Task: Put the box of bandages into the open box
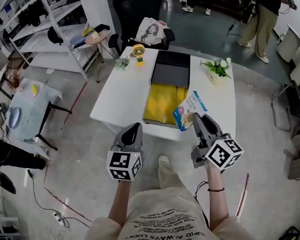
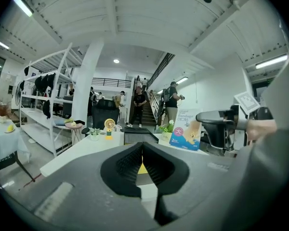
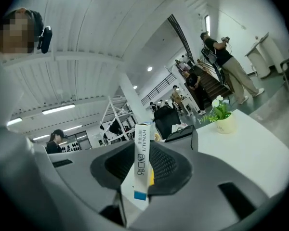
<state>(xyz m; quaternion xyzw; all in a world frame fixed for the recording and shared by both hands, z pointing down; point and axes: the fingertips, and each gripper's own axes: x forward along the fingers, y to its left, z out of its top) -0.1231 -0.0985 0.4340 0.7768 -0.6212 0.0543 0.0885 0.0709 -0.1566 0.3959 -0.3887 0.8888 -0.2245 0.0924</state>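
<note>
The box of bandages (image 1: pixel 189 110) is white and blue and hangs over the near right edge of the white table (image 1: pixel 120 91). My right gripper (image 1: pixel 195 118) is shut on it; in the right gripper view its narrow side (image 3: pixel 141 163) stands upright between the pads. The open box (image 1: pixel 166 125) lies mid-table with a yellow lining and a raised black lid (image 1: pixel 171 69). The bandage box is just right of its near corner. My left gripper (image 1: pixel 134 128) is shut and holds nothing, short of the table's near edge. From the left gripper view (image 2: pixel 142 147) the bandage box (image 2: pixel 186 129) shows at right.
A potted white-flowered plant (image 1: pixel 217 70) stands on the table's far right, a yellow fan (image 1: pixel 138 53) and a small plant (image 1: pixel 121 62) at its far left. A chair with a printed bag (image 1: pixel 151 31) is behind the table. Shelving (image 1: pixel 45 29) and a side table (image 1: pixel 30 104) stand left. A person (image 1: pixel 262 14) walks at back right.
</note>
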